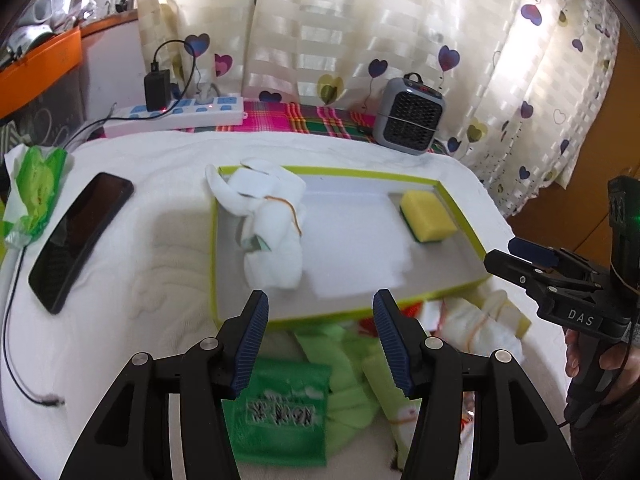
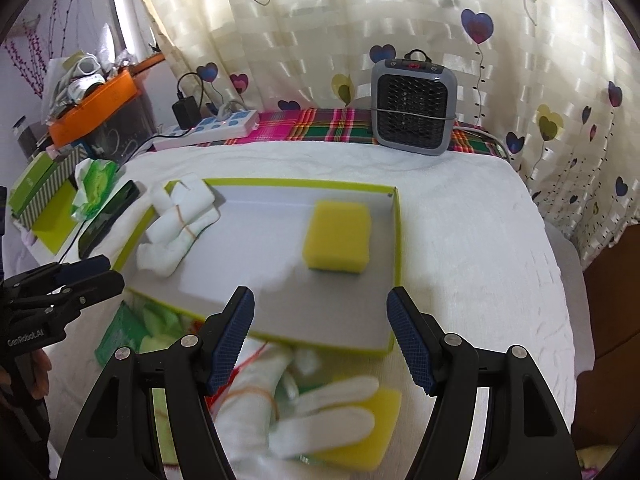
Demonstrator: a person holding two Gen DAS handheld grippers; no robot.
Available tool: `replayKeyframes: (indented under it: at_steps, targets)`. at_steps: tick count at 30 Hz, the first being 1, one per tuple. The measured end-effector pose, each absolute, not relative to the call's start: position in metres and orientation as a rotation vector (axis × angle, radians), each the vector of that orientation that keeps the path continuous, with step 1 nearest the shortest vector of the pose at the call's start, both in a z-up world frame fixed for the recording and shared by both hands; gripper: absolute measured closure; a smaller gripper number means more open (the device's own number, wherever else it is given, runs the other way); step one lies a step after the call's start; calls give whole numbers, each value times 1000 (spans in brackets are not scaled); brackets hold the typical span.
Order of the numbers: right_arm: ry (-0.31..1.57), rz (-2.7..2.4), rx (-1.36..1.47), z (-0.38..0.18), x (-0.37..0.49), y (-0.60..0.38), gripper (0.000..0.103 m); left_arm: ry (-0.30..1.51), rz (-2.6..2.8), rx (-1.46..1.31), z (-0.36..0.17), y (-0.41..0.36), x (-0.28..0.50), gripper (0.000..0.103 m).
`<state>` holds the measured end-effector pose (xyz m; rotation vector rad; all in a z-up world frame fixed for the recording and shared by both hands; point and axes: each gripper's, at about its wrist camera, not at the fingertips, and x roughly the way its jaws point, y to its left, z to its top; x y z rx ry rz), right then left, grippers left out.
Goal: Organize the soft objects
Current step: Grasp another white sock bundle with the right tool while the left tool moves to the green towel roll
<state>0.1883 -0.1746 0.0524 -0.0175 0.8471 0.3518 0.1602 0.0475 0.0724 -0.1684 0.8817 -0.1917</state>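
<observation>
A shallow tray with a lime-green rim (image 1: pixel 320 171) (image 2: pixel 396 240) lies on the white-covered table. In it are a white rolled towel bound with a rubber band (image 1: pixel 272 224) (image 2: pixel 176 224) at its left end and a yellow sponge (image 1: pixel 428 216) (image 2: pixel 338 236) at its right end. In front of the tray lie a green tissue pack (image 1: pixel 280 404), light green cloths (image 1: pixel 348 376), another white bundled towel (image 1: pixel 480 328) (image 2: pixel 280 412) and a second yellow sponge (image 2: pixel 380 420). My left gripper (image 1: pixel 320 340) is open above the green items. My right gripper (image 2: pixel 320 336) is open above the white towel.
A black phone (image 1: pixel 80 236) and a green wipes pack (image 1: pixel 36 192) lie left of the tray. A power strip with a charger (image 1: pixel 176 114) and a small grey heater (image 1: pixel 408 116) (image 2: pixel 414 108) stand at the back. Curtains hang behind.
</observation>
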Motion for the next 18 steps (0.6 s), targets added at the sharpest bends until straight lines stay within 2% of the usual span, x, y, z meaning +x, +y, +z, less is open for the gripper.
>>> replayKeyframes:
  at_steps: [18]
  targets:
    - [787, 407, -27, 42, 126, -178, 34, 921, -242, -216, 56, 33, 114, 49]
